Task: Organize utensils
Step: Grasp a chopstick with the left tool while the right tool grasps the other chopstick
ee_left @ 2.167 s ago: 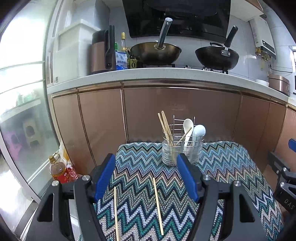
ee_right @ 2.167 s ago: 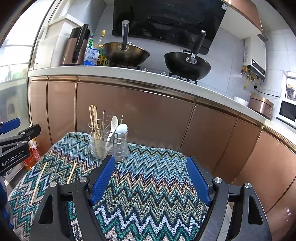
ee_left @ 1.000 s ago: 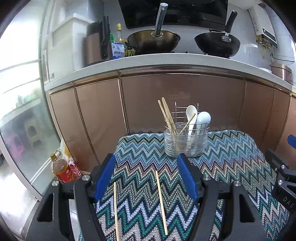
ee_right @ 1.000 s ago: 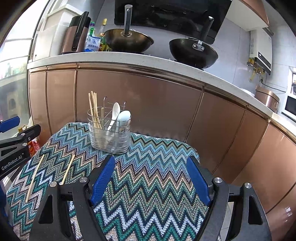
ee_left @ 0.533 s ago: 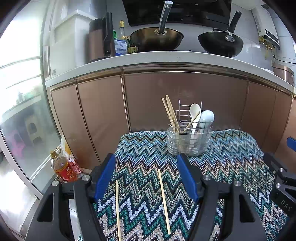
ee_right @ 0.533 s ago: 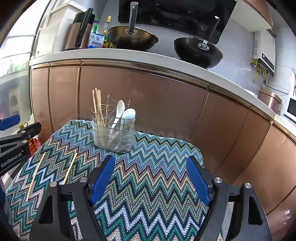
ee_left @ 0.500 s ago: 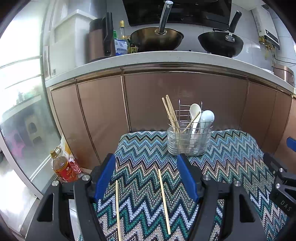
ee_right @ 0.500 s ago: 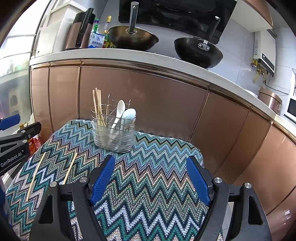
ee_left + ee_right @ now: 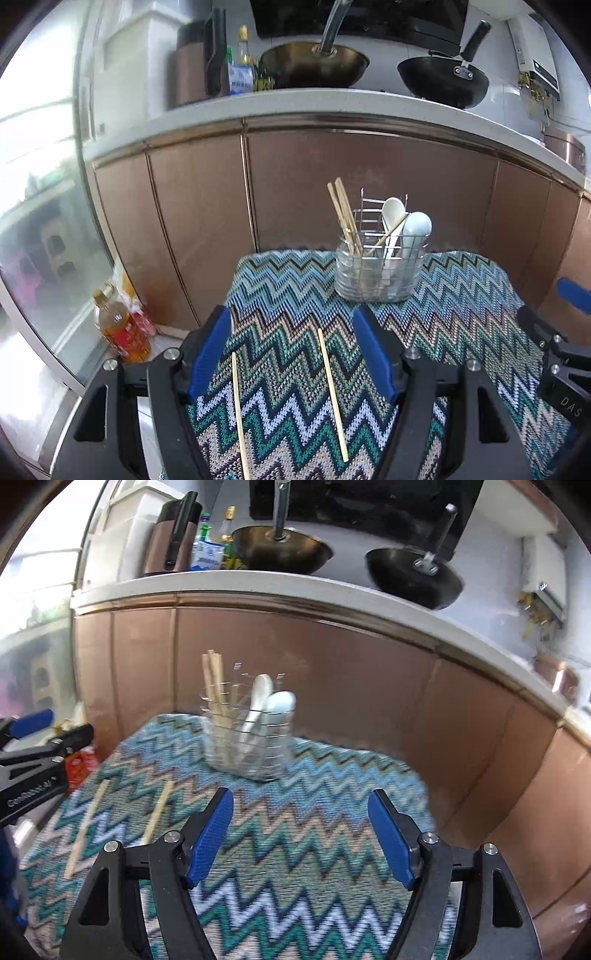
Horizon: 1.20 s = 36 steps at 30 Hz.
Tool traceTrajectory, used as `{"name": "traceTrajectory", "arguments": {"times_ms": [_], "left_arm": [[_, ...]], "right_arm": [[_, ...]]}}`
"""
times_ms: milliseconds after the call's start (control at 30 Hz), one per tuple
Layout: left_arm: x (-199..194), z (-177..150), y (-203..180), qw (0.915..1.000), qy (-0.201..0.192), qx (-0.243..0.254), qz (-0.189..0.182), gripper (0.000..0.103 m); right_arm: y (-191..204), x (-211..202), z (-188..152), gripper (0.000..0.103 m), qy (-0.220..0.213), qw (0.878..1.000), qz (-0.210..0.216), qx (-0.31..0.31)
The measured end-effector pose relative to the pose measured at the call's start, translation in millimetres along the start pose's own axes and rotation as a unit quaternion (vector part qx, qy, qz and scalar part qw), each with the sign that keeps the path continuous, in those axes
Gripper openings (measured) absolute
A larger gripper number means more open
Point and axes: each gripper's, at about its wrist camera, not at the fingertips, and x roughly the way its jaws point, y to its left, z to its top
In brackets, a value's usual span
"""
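Observation:
Two loose wooden chopsticks lie on the zigzag cloth: one (image 9: 237,413) on the left, one (image 9: 331,395) to its right, both between the fingers of my open, empty left gripper (image 9: 291,350). A wire utensil holder (image 9: 380,269) at the cloth's far edge holds chopsticks and two white spoons. My right gripper (image 9: 301,834) is open and empty above the cloth, with the holder (image 9: 247,746) ahead and left. The loose chopsticks (image 9: 157,808) lie to its left.
Copper cabinet fronts (image 9: 369,192) rise just behind the small table. Two woks (image 9: 314,66) sit on the counter above. An oil bottle (image 9: 122,328) stands on the floor left of the table. The left gripper's body (image 9: 33,771) shows at the right wrist view's left edge.
The left gripper has crept slightly forward over the two chopsticks. The right gripper has swung right and forward, blurring its view; the holder now sits nearer its centre-left. Both stayed open.

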Motion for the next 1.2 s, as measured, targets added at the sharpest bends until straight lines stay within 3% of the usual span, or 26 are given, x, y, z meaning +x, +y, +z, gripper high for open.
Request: {"name": "traceTrajectory", "arguments": {"times_ms": [67,167,267,400,433,600,700,833,1200], "left_arm": [[6,3,14,0.9997,0.019,-0.009,-0.009,0.067],[24,7,41,0.9953,0.074,-0.034,-0.052,0.067],[49,6,64,0.9831,0.141,-0.060,-0.101,0.066],[85,-3,81,0.9662,0.211,-0.075,-0.129,0.063],[94,-5,84,0.9621,0.226,-0.080,-0.130,0.057],[141,-16,101,0.9367,0.302,-0.109,-0.139,0.042],[160,-21,104,0.9283,0.330,-0.108,-0.132,0.040],[179,-26,107,0.9178,0.359,-0.105,-0.133,0.028],[200,-41,110,0.9039,0.399,-0.094,-0.121,0.018]], "right_arm": [[3,8,5,0.069,0.016,0.999,0.041,0.007],[10,30,14,0.060,0.055,0.990,0.126,0.024],[28,66,21,0.044,0.110,0.974,0.197,0.026],[57,111,28,0.031,0.171,0.955,0.242,0.007],[66,125,30,0.029,0.189,0.949,0.252,0.002],[95,174,33,0.027,0.252,0.928,0.275,-0.014],[105,199,31,0.026,0.282,0.918,0.278,-0.012],[111,227,24,0.023,0.312,0.908,0.278,-0.010],[137,261,21,0.020,0.347,0.899,0.264,-0.028]]}}
